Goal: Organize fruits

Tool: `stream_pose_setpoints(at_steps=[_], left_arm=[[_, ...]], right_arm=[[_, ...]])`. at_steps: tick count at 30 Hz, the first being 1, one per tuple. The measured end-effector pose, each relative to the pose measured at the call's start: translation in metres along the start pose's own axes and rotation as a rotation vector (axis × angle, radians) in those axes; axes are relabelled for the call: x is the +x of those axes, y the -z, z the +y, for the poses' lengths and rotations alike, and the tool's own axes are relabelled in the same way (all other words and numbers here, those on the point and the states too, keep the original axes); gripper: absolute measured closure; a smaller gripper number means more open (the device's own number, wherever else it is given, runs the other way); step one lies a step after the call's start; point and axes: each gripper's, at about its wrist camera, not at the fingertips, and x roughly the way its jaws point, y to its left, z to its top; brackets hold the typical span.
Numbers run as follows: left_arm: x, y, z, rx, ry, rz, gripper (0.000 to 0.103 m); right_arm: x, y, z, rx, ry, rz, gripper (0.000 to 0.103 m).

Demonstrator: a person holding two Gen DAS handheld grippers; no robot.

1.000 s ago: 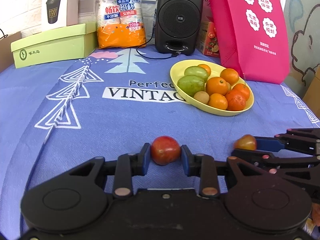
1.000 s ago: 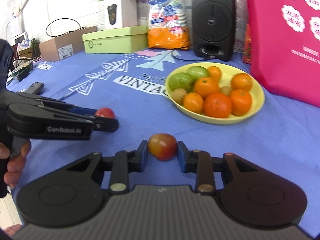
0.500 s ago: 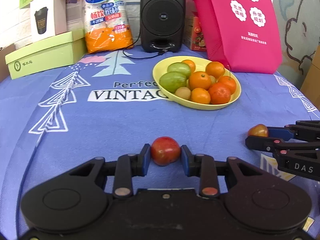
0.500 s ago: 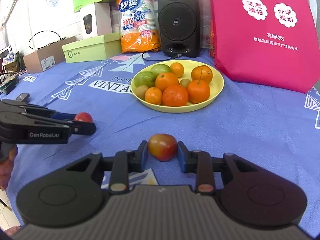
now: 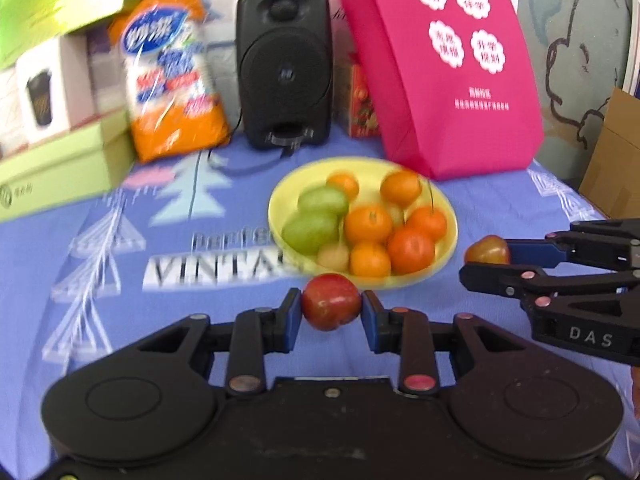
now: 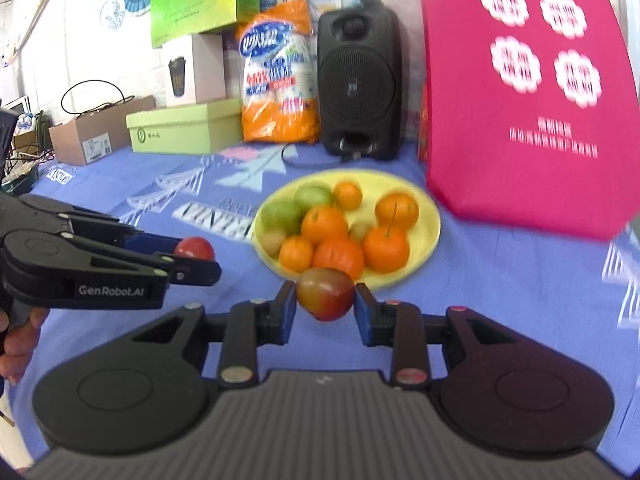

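2 small round red fruits with a green-yellow blush are each pinched between a pair of blue pads. The redder fruit point(image 5: 331, 306) sits clamped in the left gripper point(image 5: 331, 312), clear of the cloth. The greener-topped fruit point(image 6: 325, 294) is squeezed the same way in the right gripper point(image 6: 325, 306). Both grippers point toward the shallow round yellow plastic plate point(image 6: 424, 204), which lies just beyond the fingertips and already carries a heap of orange tangerines point(image 6: 386, 249) and 2 green mango-like fruits point(image 5: 312, 230).

The step in hand looks like the carry: both fruits are picked up and on their way to the plate. The next move would call for bringing each fruit over the rim, finding a gap or a stable hollow among the piled fruit, lowering, then spreading the pads gently so nothing rolls off onto the blue printed tablecloth point(image 5: 120, 312).

Behind the plate stand a black speaker point(image 5: 284, 68) and a pink paper bag point(image 5: 452, 68).
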Motion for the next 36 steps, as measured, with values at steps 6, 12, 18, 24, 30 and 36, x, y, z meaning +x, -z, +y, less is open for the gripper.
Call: stream_pose_setpoints(at_steps=[6,12,18,24,30,36], left_arm=[[0.038,-0.055,0.002,0.059,0.002,-0.022,0.072],[0.091,-0.085,0.006,0.018,0.044,0.028,0.072],[0.119,-0.089,0.001,0.028,0.03,0.04,0.066],[0.112,-0.087,-0.002,0.043,-0.015,0.025,0.034],[0.083,-0.083,0.0,0.035,-0.047,-0.001,0.027],[0.042,-0.069,0.001,0.016,-0.07,-0.032,0.014]], right_arm=[[0.03,-0.035,-0.012,-0.043,0.017,-0.014,0.073],[0.062,-0.05,-0.023,-0.067,0.016,0.009,0.073],[0.081,-0.05,-0.03,-0.058,0.016,0.025,0.073],[0.082,-0.048,-0.03,-0.054,0.03,0.023,0.066],[0.06,-0.048,-0.028,-0.038,0.039,-0.005,0.06],[0.03,-0.043,-0.016,-0.008,0.039,-0.041,0.046]])
